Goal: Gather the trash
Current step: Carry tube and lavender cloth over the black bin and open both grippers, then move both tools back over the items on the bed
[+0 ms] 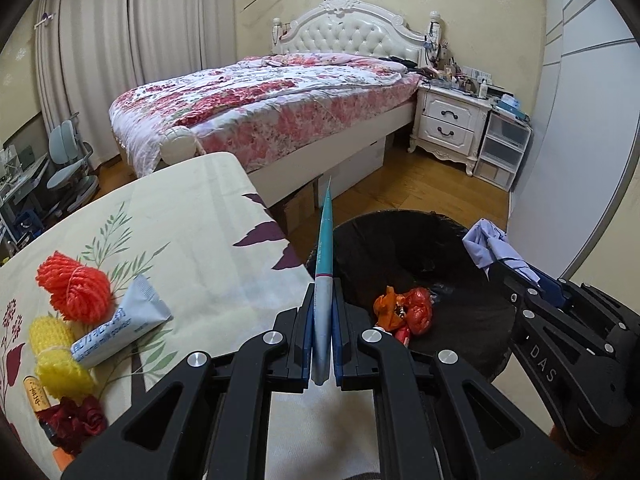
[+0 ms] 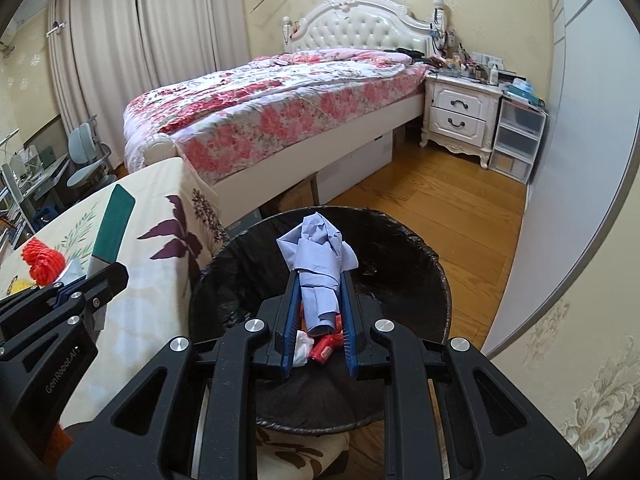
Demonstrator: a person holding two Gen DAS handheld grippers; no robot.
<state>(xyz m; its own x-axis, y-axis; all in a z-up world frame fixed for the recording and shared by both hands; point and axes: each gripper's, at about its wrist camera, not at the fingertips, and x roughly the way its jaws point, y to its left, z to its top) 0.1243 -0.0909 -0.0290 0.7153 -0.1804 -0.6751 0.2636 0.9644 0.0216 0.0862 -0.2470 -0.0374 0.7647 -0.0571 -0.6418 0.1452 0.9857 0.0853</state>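
Standing at the table's right edge: one round trash bin (image 2: 436,280) lined with a black bag, its rim just beside the tablecloth (image 1: 192,216) hem.

- Left gripper (image 1: 322,292): jaws clamped flat on a thin teal-and-silver packet (image 1: 325,248), which sticks out edge-on past the fingertips, over the gap between table edge and bin rim.
- Right gripper (image 2: 318,280): jaws closed on a crumpled pale-blue paper wad (image 2: 316,240), held above the bin's open mouth.
- Bin contents: orange and red crumpled wrappers (image 1: 404,308) lying at the bottom; a bit of white scrap beside them.
- Table stock, left part: red net ball (image 1: 74,288), yellow net roll (image 1: 56,352), grey sachet (image 1: 120,328) lying across it, dark red rose-like item (image 1: 78,420) and a cork (image 1: 36,396) at the near corner.
- Open room: bare wooden floor (image 2: 440,200) beyond the bin, running to a white nightstand (image 1: 448,124) and clear plastic drawers (image 1: 504,152).
- Room: bed (image 1: 260,108) with a floral quilt and a tufted white headboard, drawn pale curtains (image 1: 108,40), a grey desk chair (image 1: 68,160) at far left, patterned wallpaper.
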